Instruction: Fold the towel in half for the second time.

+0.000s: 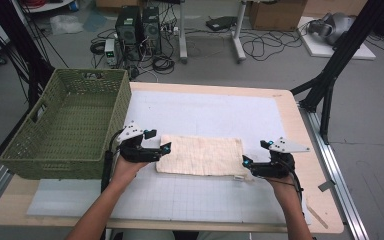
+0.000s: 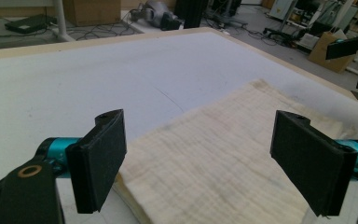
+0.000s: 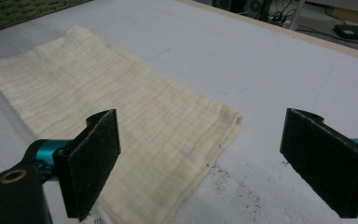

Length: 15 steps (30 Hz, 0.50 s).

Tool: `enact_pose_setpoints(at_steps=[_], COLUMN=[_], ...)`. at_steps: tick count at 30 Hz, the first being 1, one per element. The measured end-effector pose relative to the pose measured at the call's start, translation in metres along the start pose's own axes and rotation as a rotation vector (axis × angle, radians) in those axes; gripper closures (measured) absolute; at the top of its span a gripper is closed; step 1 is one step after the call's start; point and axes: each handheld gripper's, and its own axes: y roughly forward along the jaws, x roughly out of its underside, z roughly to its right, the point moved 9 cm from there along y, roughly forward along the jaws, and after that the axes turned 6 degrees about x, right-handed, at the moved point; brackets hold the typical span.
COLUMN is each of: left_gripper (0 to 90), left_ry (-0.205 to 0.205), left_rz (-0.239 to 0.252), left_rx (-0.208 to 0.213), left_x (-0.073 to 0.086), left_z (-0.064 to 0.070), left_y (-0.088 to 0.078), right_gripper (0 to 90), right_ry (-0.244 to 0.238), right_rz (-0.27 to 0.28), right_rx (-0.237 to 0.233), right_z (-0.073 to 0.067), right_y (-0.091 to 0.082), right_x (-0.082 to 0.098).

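Note:
A folded cream cloth [image 1: 200, 155] lies flat on the white gridded mat [image 1: 205, 110], near the front middle of the table. My left gripper [image 1: 163, 149] rests at the cloth's left edge, jaws wide apart and holding nothing. In the left gripper view the cloth [image 2: 223, 158] spreads between and beyond the two black pads [image 2: 98, 165]. My right gripper [image 1: 246, 164] sits at the cloth's right front corner, also open. In the right gripper view the cloth [image 3: 102, 107] lies ahead to the left, its corner near the left pad [image 3: 93, 161].
A green woven basket [image 1: 67, 122] stands at the table's left side, close to my left hand. Dark specks [image 3: 233, 186] dot the mat by the cloth's corner. Black frame posts [image 1: 330, 75] rise at the right. Computers and cables [image 1: 140, 35] lie on the floor beyond the table.

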Motion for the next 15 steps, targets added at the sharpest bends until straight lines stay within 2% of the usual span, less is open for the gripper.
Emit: enact_pose_setpoints(at_steps=[9,15], left_gripper=[20.3,20.6], left_ry=[-0.036,-0.041], left_rz=[-0.021,-0.013], left_rx=[-0.023,-0.028], left_x=[0.001,-0.009], left_z=[-0.009,-0.014], left_y=[0.002,0.006], right_gripper=[11.4,11.4], right_ry=[0.012,0.024], right_rz=[0.000,0.002], right_rx=[-0.003,-0.006], right_z=[0.001,0.003], right_y=[-0.001,-0.004], right_x=[0.001,0.001])
